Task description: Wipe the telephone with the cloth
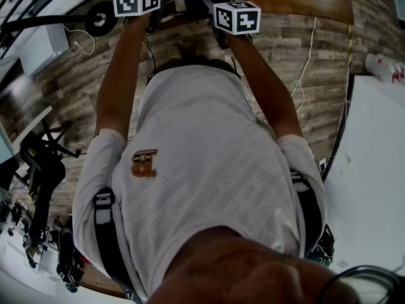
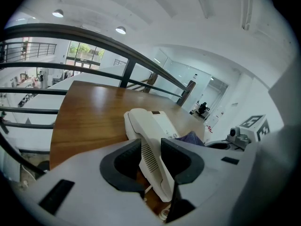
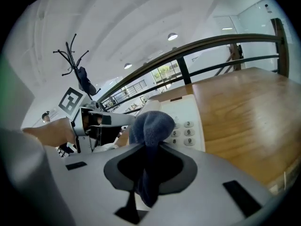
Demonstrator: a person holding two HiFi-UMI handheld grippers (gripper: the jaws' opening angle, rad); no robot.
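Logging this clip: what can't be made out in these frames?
- Left gripper view: the handset, held in the left claw, covers the telephone's keypad.
- Right gripper view: the cloth in the right claw hides whether it touches the keys.
- Head view: the person's torso blocks telephone and cloth; only marker cubes show.

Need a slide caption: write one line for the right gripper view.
Right gripper pinches a blue cloth, telephone keypad just beyond on the wooden table.

Bright, even daylight plus ceiling lamps [image 2: 121, 30]; heavy fisheye warp, dark vignetted corners.
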